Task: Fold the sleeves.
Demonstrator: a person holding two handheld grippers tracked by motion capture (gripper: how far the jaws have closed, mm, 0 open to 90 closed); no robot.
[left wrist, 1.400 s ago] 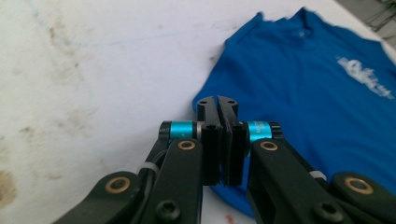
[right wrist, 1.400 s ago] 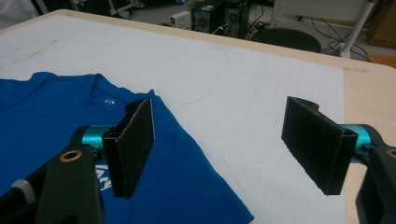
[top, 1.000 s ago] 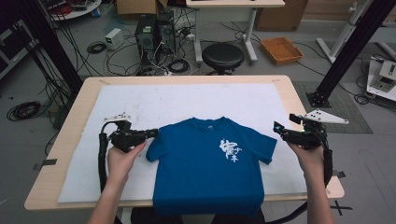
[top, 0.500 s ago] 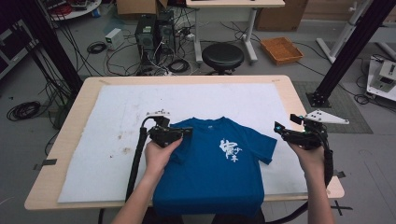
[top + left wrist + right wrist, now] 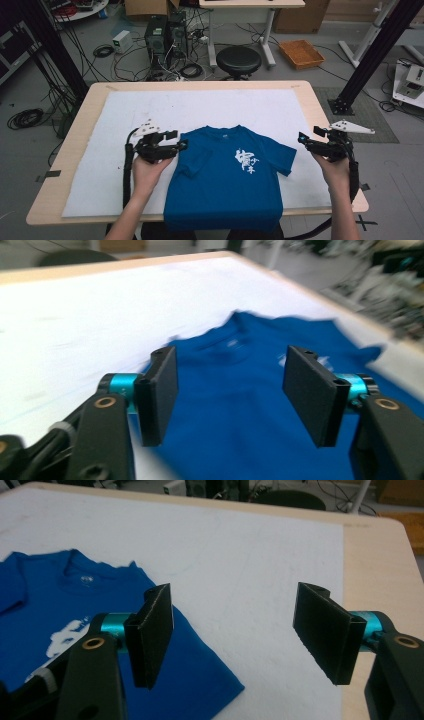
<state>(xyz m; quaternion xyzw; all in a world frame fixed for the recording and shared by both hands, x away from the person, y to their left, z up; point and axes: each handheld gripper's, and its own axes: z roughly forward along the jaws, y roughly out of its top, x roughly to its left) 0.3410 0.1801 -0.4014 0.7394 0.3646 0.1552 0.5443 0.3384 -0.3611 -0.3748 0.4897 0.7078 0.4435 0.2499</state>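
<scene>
High view: a royal-blue cotton T-shirt with a white chest print (image 5: pixel 227 175) lies face up on the white felt mat (image 5: pixel 100 165) that covers the pale wooden surface (image 5: pixel 320 107). Its hem hangs over the near edge and its collar points away from the person. The shirt's left sleeve is folded inward onto the body; the other sleeve lies spread flat on the mat.

The left tool (image 5: pixel 179 140) sits just over the folded sleeve at the shirt's shoulder. In the left gripper view its two black jaws stand wide apart, released, with blue cloth showing between them and nothing pinched. That view is blurred, so contact with the cloth cannot be judged.

The right tool (image 5: pixel 305 142) hovers beside the spread sleeve, a little apart from its cuff. In the right gripper view its jaws are likewise parted and empty, poised above bare mat with the sleeve's corner (image 5: pixel 220 685) lying just inside the nearer jaw.

Step in hand, as judged: folding the shirt, first sleeve turned in, second sleeve not yet taken. The next move calls for lowering the right tool onto the cuff edge, closing on a single layer, and carrying it inward across the chest without dragging the body off line.
</scene>
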